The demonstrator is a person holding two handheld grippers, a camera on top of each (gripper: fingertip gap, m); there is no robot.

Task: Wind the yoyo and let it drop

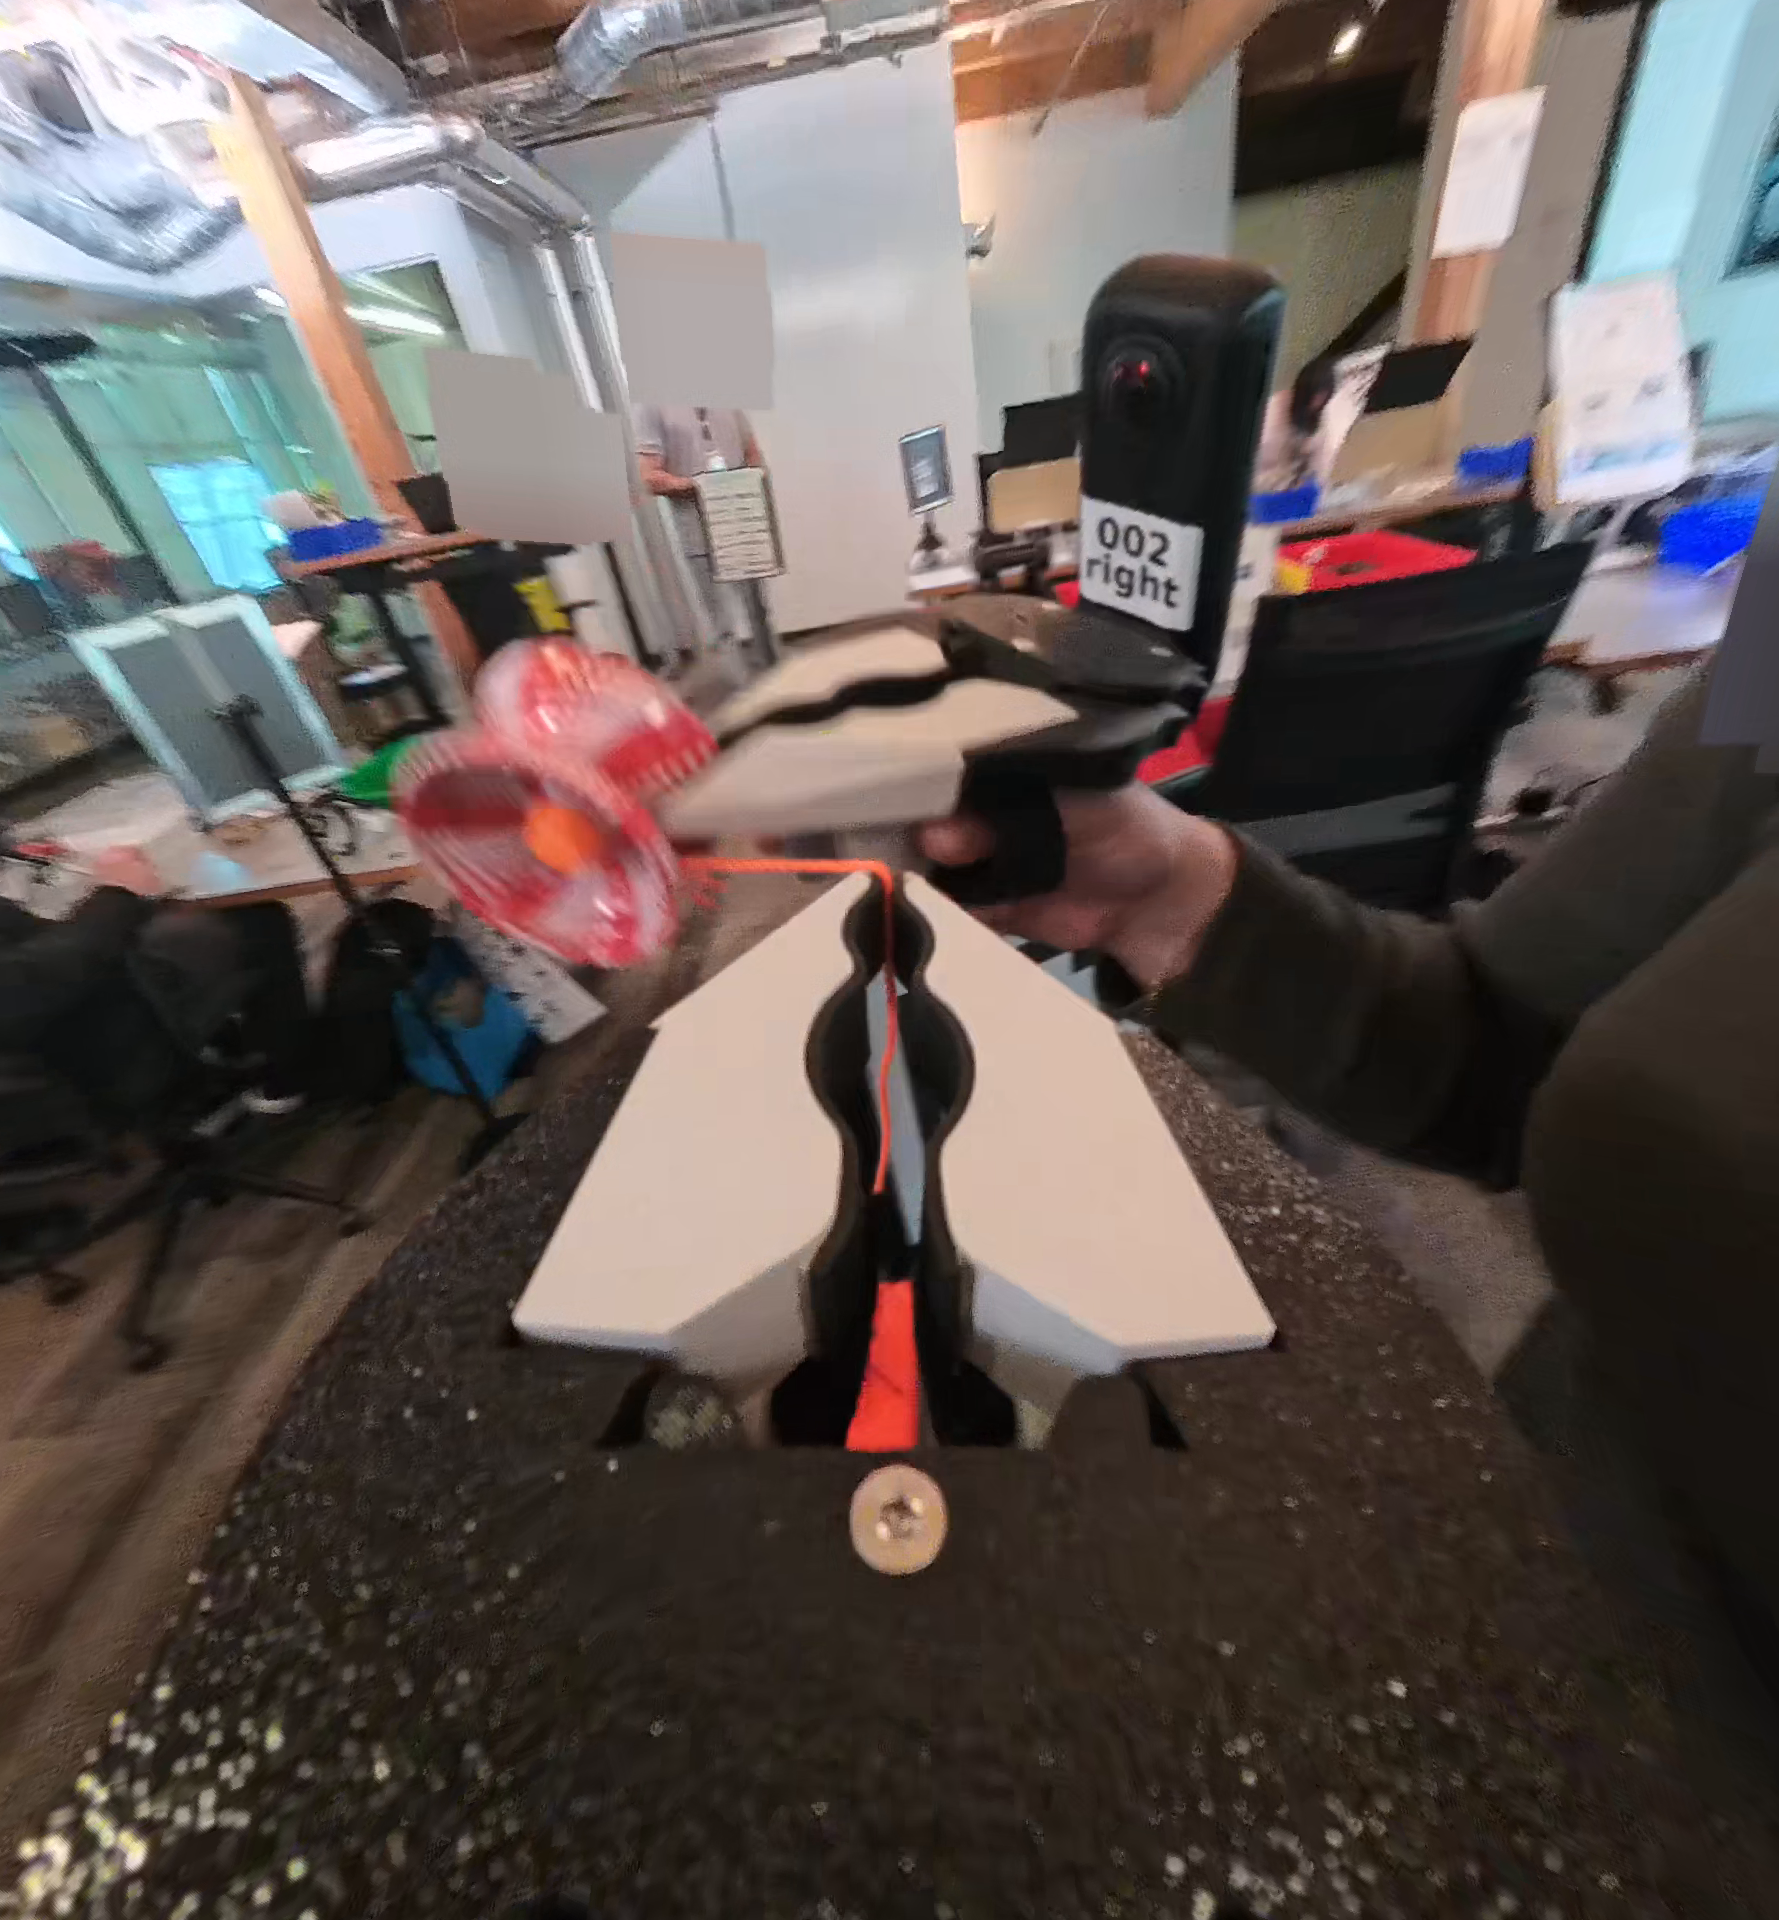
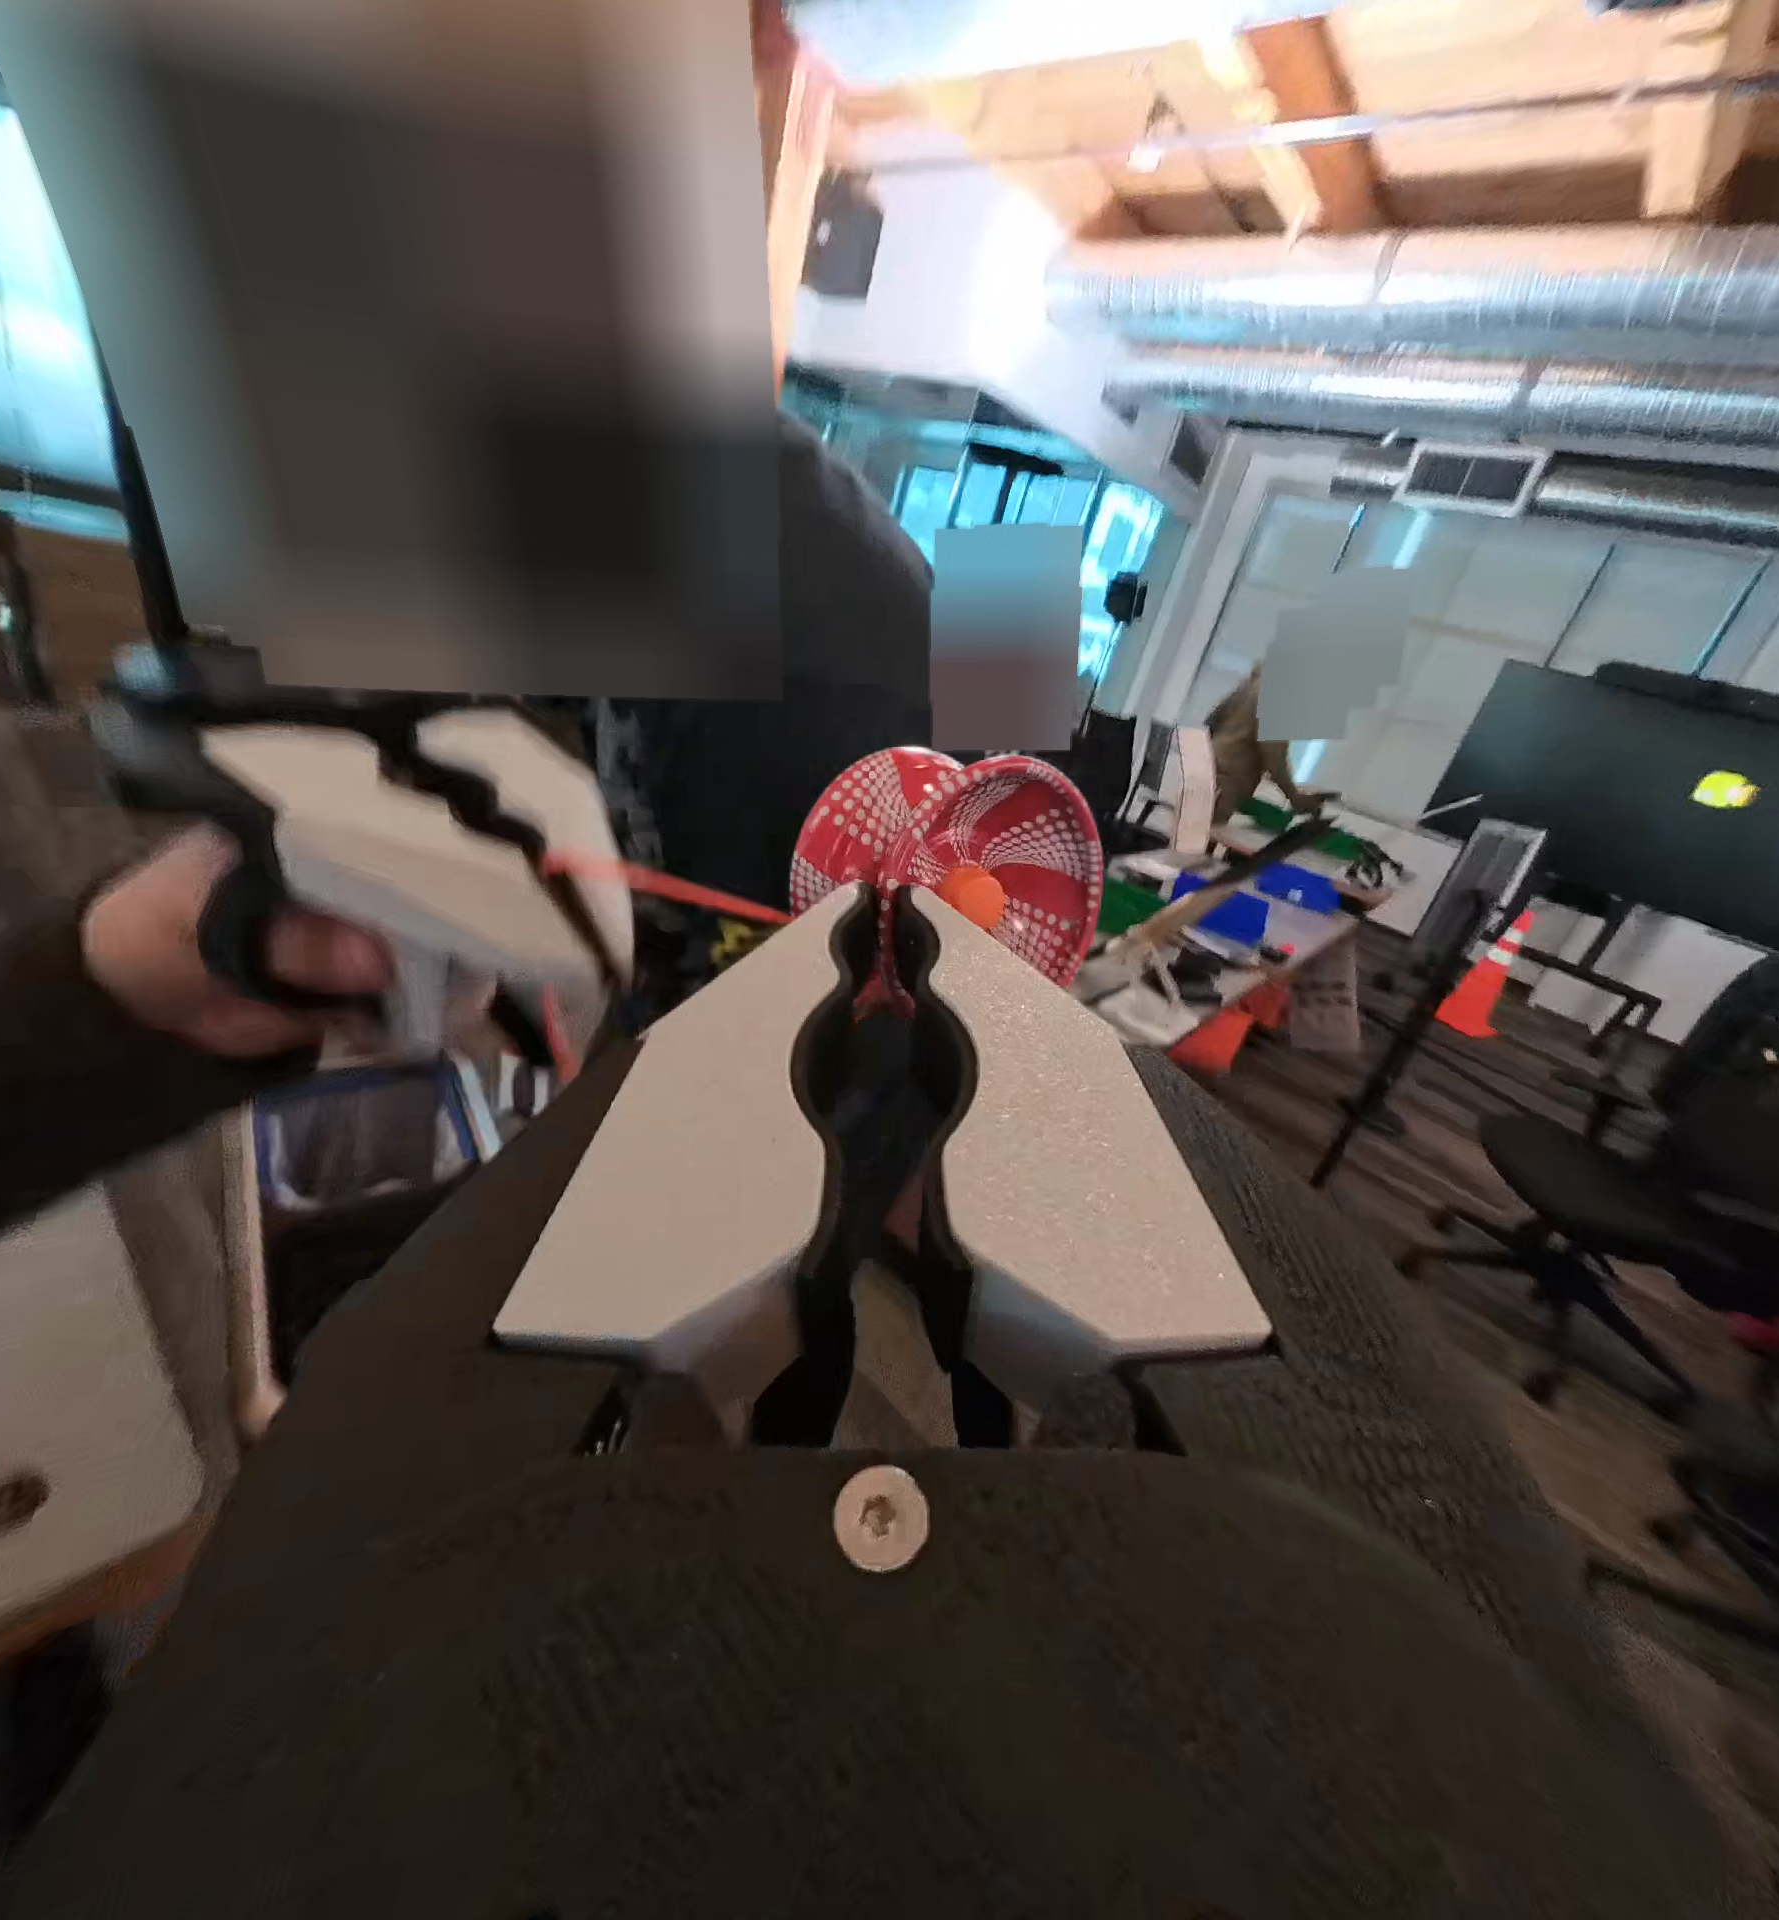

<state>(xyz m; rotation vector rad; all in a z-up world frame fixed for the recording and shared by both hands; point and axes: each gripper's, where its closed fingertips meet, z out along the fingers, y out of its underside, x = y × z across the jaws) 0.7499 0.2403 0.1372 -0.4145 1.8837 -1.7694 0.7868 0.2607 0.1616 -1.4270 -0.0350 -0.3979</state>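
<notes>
My right gripper [image 2: 880,902] is shut on the rim of one half of a red yoyo [image 2: 1010,831] with white dots and an orange hub, and holds it up in the air. In the left wrist view the yoyo [image 1: 542,821] is blurred at the tip of the right gripper [image 1: 703,764]. My left gripper [image 1: 887,883] is shut on the orange string [image 1: 791,864], which runs taut from its fingertips left to the yoyo and back down between its fingers. The right wrist view shows the left gripper [image 2: 578,894] at the left with the string [image 2: 698,891] leading to the yoyo.
A hand [image 1: 1103,883] in a dark sleeve holds the right gripper. Below are black office chairs [image 1: 168,1049], a blue bag [image 1: 459,1029] and a tripod. The right wrist view shows tables, orange cones [image 2: 1487,977], a dark screen [image 2: 1643,810] and another chair [image 2: 1612,1174].
</notes>
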